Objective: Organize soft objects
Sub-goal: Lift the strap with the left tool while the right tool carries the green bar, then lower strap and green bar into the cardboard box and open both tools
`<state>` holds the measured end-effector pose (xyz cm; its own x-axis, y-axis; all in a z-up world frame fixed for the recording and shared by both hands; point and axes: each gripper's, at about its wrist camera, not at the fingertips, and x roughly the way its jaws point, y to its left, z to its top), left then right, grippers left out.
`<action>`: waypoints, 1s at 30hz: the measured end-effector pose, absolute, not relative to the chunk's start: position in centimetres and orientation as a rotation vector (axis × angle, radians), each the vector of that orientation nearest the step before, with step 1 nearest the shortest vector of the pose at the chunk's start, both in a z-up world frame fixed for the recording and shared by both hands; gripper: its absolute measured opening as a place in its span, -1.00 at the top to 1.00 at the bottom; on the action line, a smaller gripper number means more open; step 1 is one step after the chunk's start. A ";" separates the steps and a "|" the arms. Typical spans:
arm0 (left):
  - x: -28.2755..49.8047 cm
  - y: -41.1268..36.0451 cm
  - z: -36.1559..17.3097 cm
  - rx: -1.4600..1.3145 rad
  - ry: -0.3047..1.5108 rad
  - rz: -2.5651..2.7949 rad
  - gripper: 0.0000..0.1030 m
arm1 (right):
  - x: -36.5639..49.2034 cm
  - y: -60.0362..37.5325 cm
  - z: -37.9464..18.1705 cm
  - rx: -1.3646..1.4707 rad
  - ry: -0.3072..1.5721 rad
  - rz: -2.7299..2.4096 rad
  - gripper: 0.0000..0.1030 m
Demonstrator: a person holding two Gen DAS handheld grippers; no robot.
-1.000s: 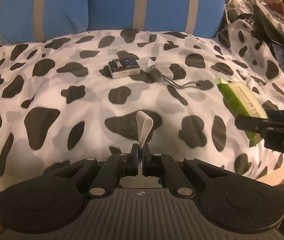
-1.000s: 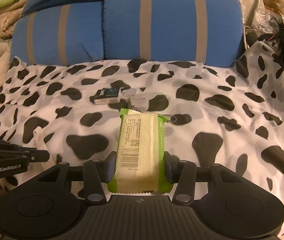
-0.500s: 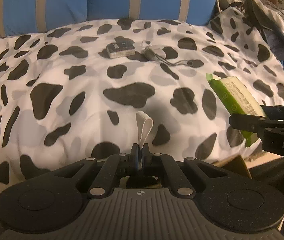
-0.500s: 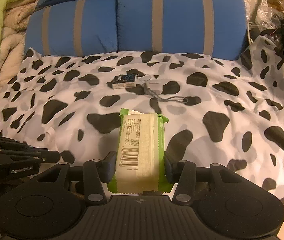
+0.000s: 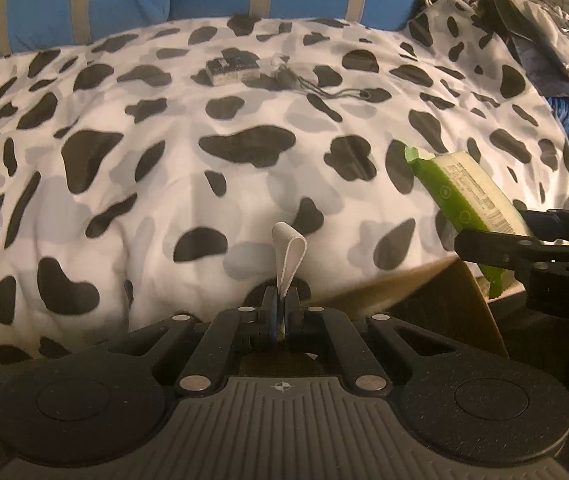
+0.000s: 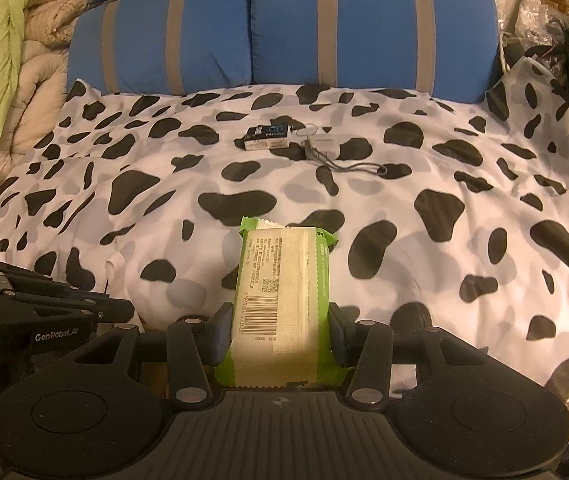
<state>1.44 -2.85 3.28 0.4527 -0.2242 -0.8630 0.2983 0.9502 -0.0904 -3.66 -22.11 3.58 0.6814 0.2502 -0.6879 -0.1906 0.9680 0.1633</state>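
Right gripper (image 6: 280, 334) fingers clamp the green wipes pack (image 6: 280, 300) by its sides, held above the bed (image 6: 424, 168), presumably for carrying. Left gripper (image 5: 281, 312) at 9 o'clock, fingers closed on a white fabric loop (image 5: 289, 256)

The lower end of the white strap (image 5: 289, 258) is hidden between the left gripper's (image 5: 280, 312) closed jaws. The green packet's (image 6: 280, 300) printed text is too small to read, and its near end lies hidden behind the right gripper (image 6: 280, 336).
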 end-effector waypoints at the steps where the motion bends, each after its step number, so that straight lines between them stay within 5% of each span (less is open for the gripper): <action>1: 1.3 -2.8 3.2 0.075 1.061 -0.327 0.93 | -3.8 -22.1 3.5 0.083 0.788 0.251 0.02; 30: 1.4 -2.5 -1.3 0.040 1.414 -0.334 0.90 | -4.4 -18.2 0.3 0.032 1.084 0.477 -0.02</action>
